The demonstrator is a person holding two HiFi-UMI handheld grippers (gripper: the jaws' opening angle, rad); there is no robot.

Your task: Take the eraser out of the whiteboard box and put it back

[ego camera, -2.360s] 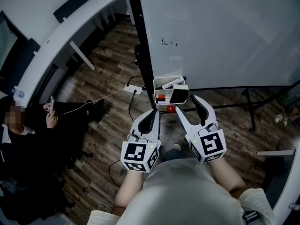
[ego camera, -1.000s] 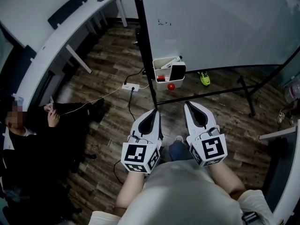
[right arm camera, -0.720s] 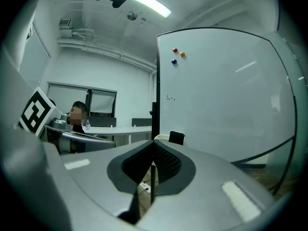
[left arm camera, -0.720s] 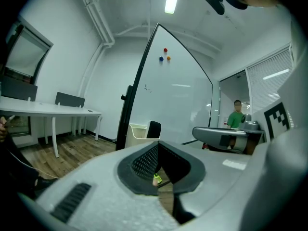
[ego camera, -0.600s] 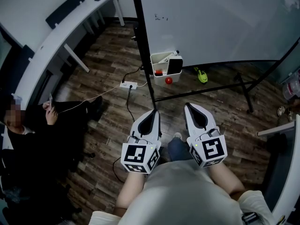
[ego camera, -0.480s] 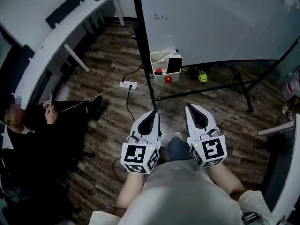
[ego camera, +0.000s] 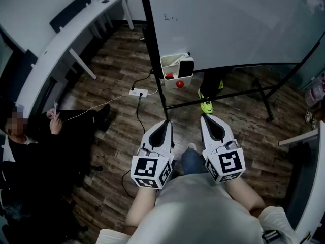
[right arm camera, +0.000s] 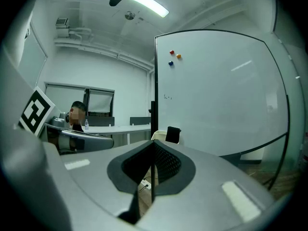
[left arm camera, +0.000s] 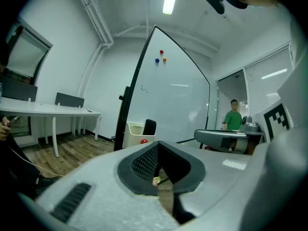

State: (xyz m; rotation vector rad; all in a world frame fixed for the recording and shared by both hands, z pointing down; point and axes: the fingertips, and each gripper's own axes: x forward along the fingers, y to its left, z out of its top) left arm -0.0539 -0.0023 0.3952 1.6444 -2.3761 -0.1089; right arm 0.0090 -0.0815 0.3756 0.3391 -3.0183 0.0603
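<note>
The white whiteboard box hangs on the board's black post, with the black eraser standing upright in it. A red ball sits just under the box. Both grippers are held side by side well short of the box, over the wooden floor. The left gripper is shut and empty, and so is the right gripper. In the left gripper view the box and eraser lie far beyond the shut left gripper. The right gripper view shows the eraser beyond the shut right gripper.
The whiteboard on its black stand fills the far side. A power strip and cable lie on the floor. Someone in green shoes stands behind the board. A seated person and a long white desk are at left.
The right gripper stood open beside the box earlier; it is now shut. Both grippers have backed away from the box. Green shoes have come into view behind the board.
</note>
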